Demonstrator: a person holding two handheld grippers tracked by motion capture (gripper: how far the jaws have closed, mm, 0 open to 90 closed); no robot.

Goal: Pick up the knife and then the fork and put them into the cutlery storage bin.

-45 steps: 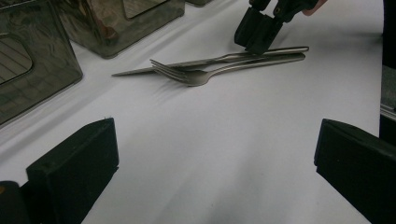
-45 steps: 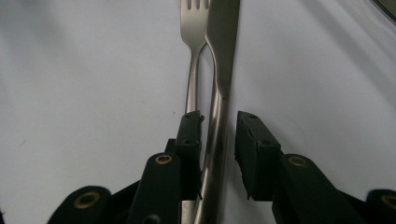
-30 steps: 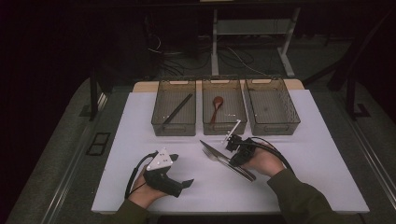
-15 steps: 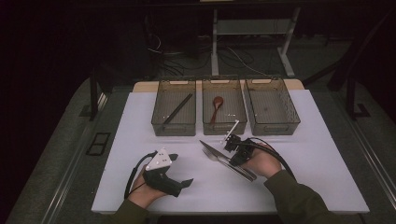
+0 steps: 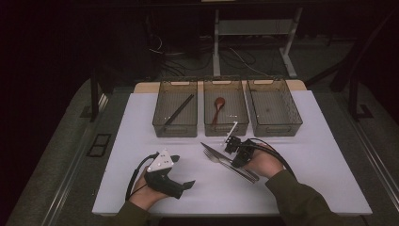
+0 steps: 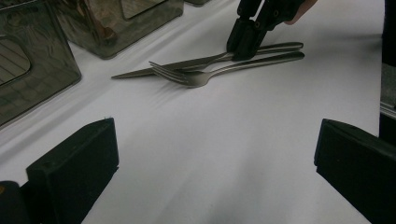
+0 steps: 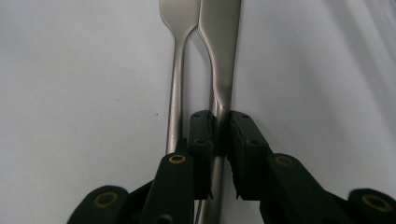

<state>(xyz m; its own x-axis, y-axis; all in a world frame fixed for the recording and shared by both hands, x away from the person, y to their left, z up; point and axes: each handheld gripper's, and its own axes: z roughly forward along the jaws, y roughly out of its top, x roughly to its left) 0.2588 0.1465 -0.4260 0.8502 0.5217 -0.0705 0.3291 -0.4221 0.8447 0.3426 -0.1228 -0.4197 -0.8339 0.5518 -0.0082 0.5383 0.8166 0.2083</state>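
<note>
A steel knife point(image 5: 210, 149) and a fork point(image 5: 217, 158) lie side by side on the white table point(image 5: 141, 136). My right gripper point(image 5: 235, 157) is shut on the knife's handle point(image 7: 220, 116), its jaws pressed on either side of it, and the fork point(image 7: 176, 79) lies just left of them. Both pieces rest flat on the table. My left gripper point(image 5: 182, 172) sits at the front left with its jaws wide apart and nothing between them. From the left gripper point(image 6: 215, 144), the fork point(image 6: 205, 77) and knife point(image 6: 182, 64) lie ahead, with the right gripper point(image 6: 243, 39) on the knife.
Three smoked clear bins stand in a row at the back. The left bin point(image 5: 160, 126) holds a dark stick point(image 5: 179, 109), the middle bin point(image 5: 244, 123) holds a brown spoon point(image 5: 218, 107), and the right bin point(image 5: 295, 117) looks empty. Cables trail from both grippers.
</note>
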